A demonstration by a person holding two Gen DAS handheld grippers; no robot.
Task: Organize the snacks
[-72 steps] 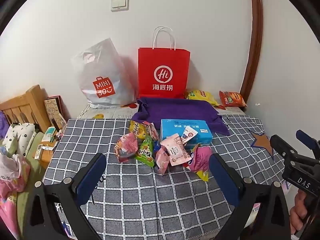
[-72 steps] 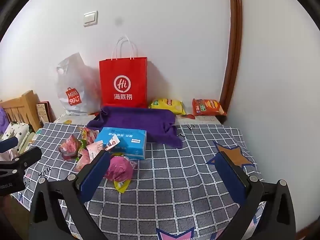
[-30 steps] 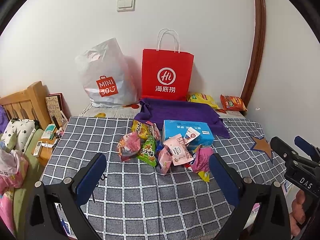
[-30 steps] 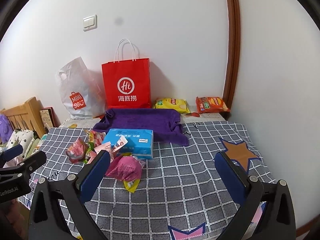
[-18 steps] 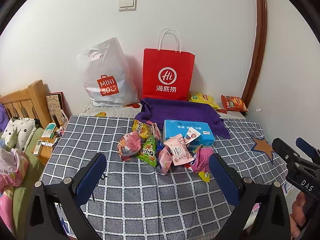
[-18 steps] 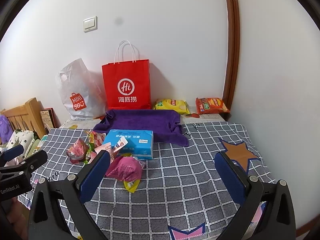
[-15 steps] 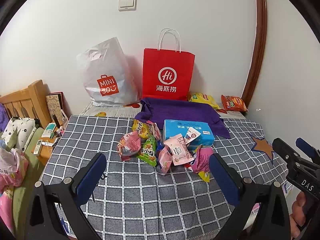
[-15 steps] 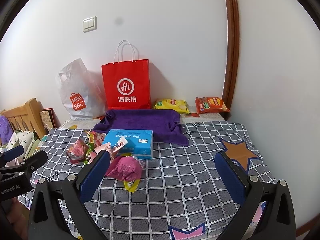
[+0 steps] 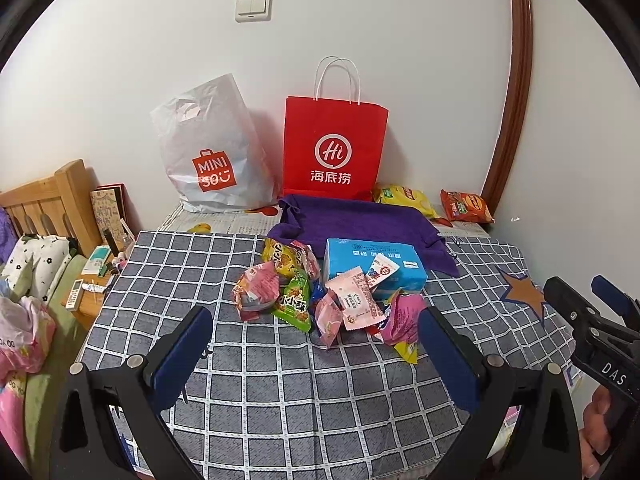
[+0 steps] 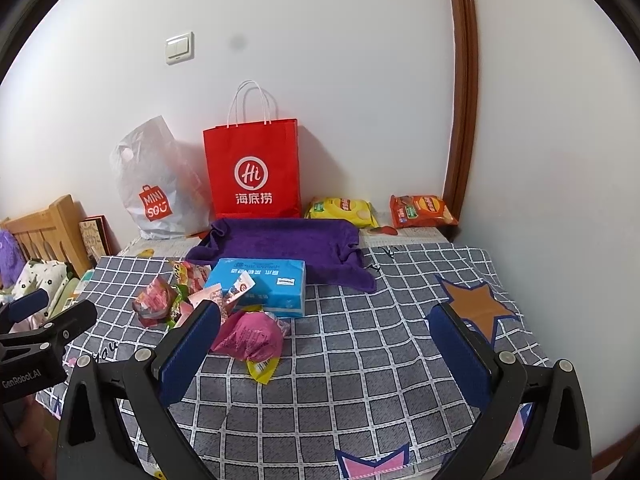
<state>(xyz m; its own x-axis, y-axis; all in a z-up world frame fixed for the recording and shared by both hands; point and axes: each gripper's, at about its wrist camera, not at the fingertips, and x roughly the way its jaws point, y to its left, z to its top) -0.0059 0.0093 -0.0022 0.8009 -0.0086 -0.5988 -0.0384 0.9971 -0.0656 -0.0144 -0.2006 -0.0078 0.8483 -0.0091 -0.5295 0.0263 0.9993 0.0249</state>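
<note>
Hovering above the near edge of the checked tablecloth (image 9: 320,408), the left gripper (image 9: 316,344) and right gripper (image 10: 324,338) both have their jaws spread wide and hold nothing. Just beyond them lies the snack pile (image 9: 320,296): a pink packet (image 10: 250,334) nearest the right gripper, a green packet (image 9: 294,302), and more wrappers leaning on a blue box (image 9: 372,262). Behind these come a purple towel (image 10: 280,246), then a red paper bag (image 9: 334,152) and white plastic bag (image 9: 208,160) against the wall, with a yellow packet (image 10: 342,210) and orange packet (image 10: 422,210) beside them.

Sorting looks not yet begun; the next move probably calls for lowering one gripper over a loose outer packet and closing gently on the crinkly wrapper. Wrappers overlap, so their count is unclear, and both bags' contents are hidden.
</note>
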